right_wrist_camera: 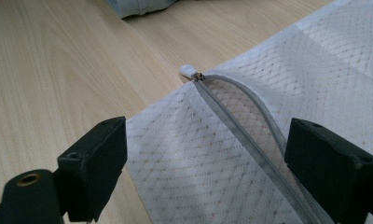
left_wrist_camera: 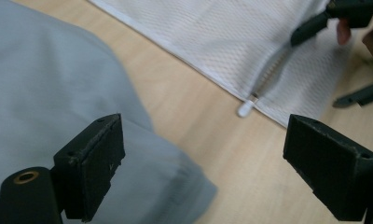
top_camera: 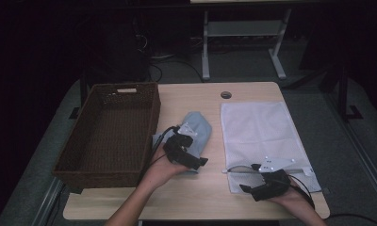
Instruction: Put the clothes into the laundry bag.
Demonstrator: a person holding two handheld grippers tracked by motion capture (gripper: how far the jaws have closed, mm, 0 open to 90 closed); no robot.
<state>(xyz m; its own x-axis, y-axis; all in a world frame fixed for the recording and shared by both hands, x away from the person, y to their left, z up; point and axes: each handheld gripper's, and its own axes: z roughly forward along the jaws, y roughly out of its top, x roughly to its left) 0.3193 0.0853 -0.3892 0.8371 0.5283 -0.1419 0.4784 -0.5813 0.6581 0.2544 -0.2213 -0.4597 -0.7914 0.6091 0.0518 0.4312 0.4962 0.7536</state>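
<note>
A light blue folded cloth (top_camera: 196, 129) lies mid-table; in the left gripper view the cloth (left_wrist_camera: 49, 93) spreads under the left jaw. My left gripper (top_camera: 196, 160) (left_wrist_camera: 205, 154) hovers open over the cloth's near corner, holding nothing. To the right lies a flat white mesh zip bag (top_camera: 259, 132) (right_wrist_camera: 212, 154). Its white zipper pull (right_wrist_camera: 188, 71) (left_wrist_camera: 244, 108) sits at the near left corner, and the zipper gapes a little behind it. My right gripper (top_camera: 252, 186) (right_wrist_camera: 205, 149) is open just above the bag's near edge, jaws on either side of the zipper line.
A dark wicker basket (top_camera: 112, 132) stands on the table's left side, right beside the cloth. A cable hole (top_camera: 226, 94) sits near the far edge. Bare wood (top_camera: 210, 188) lies between the cloth and the bag. Desk legs and cables stand behind the table.
</note>
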